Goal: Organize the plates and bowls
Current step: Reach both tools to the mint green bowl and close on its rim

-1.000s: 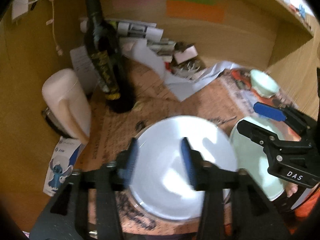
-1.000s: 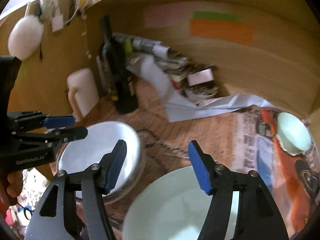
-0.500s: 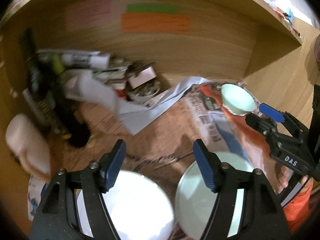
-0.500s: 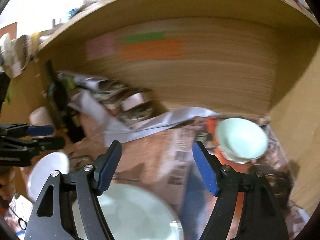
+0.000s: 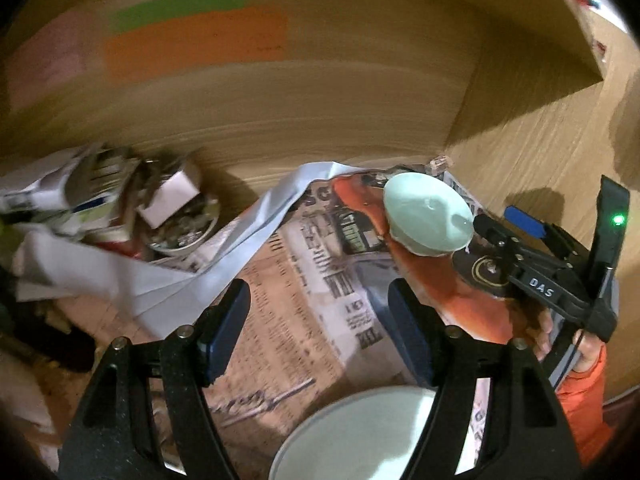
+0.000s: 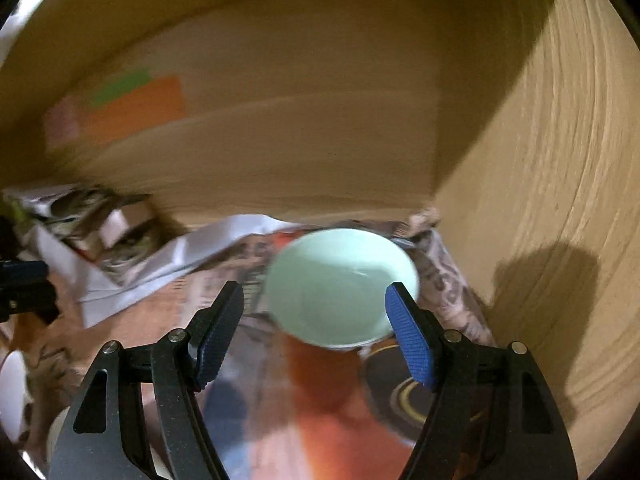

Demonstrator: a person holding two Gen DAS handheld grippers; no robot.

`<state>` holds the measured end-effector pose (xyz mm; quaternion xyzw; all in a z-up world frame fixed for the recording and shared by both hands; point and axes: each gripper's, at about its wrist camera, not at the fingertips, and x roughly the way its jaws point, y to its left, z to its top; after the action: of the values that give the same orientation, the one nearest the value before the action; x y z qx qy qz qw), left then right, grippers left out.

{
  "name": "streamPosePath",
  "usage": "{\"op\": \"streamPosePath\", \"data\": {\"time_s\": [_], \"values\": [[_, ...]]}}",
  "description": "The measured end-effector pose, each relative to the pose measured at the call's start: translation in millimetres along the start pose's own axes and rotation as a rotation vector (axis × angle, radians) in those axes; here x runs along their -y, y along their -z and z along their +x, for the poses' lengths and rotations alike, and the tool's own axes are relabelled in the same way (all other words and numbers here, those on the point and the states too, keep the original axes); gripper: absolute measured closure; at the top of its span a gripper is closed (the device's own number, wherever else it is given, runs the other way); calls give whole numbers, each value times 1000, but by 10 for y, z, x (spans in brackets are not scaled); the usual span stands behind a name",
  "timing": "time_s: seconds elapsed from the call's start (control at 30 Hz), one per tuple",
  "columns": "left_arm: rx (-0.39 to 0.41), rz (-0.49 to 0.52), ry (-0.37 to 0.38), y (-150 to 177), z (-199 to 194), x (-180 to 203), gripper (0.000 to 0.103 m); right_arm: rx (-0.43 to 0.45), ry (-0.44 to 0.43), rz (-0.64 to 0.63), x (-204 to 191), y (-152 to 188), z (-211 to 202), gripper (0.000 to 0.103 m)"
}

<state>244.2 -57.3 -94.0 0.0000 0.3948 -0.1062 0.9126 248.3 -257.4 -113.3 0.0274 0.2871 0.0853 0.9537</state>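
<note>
One readable label, "DAS", marks the right hand-held gripper [image 5: 510, 224].

Both grippers are black plastic frames with silver screw heads and blue ribbed pads on the fingers. From the left gripper [image 5: 320, 328] you can see the right gripper [image 5: 496, 222] has white "DAS" lettering, a lit green LED, and an orange sleeve [image 5: 584, 396] behind it.
</note>
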Motion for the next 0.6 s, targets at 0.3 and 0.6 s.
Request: {"op": "streamPosePath", "data": {"time_s": [0.3,0.6], "values": [[-104,6,-13,-205,547,-13,32,-119,130,33,283,19,585,44],[-154,24,-25,-307,829,-10,32,-203,141,98,473,153,862,74]]}}
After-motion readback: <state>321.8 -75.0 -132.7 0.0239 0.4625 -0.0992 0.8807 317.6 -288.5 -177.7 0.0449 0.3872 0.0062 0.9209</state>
